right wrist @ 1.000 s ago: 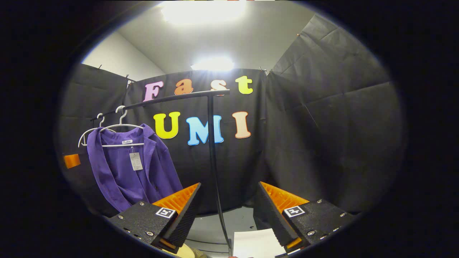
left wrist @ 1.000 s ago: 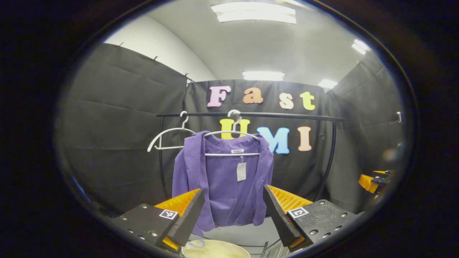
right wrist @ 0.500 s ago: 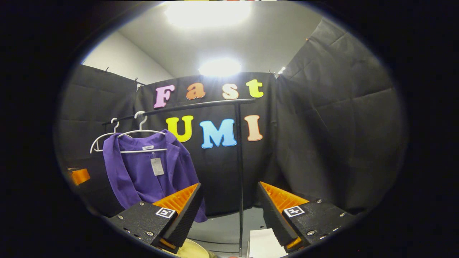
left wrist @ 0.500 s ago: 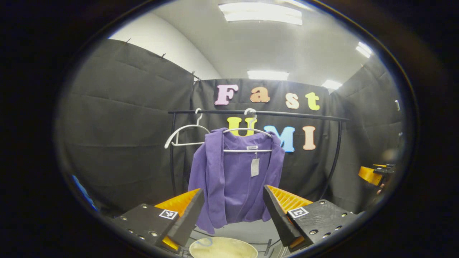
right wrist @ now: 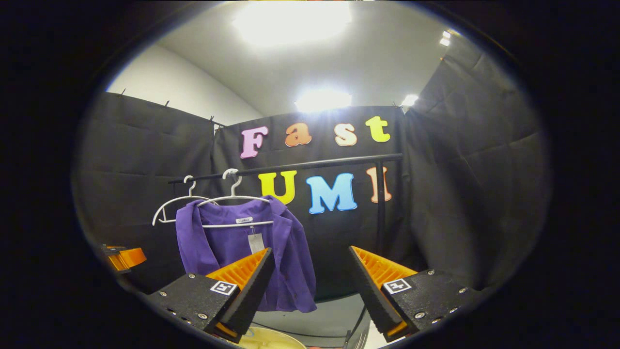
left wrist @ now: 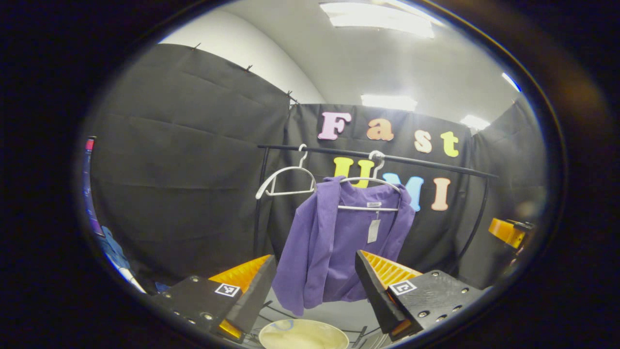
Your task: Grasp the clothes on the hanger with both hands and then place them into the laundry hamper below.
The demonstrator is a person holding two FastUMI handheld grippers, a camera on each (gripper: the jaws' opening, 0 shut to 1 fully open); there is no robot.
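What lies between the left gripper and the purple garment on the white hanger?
Nothing: in the left gripper view, open air separates the left gripper from the purple garment hanging ahead on its white hanger.

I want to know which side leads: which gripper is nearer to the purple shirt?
Left, though barely. The purple shirt hangs between the open left gripper. The open right gripper has it off to its left.

Garment [left wrist: 339, 242] on hanger [left wrist: 370, 194] above hamper [left wrist: 302, 334]
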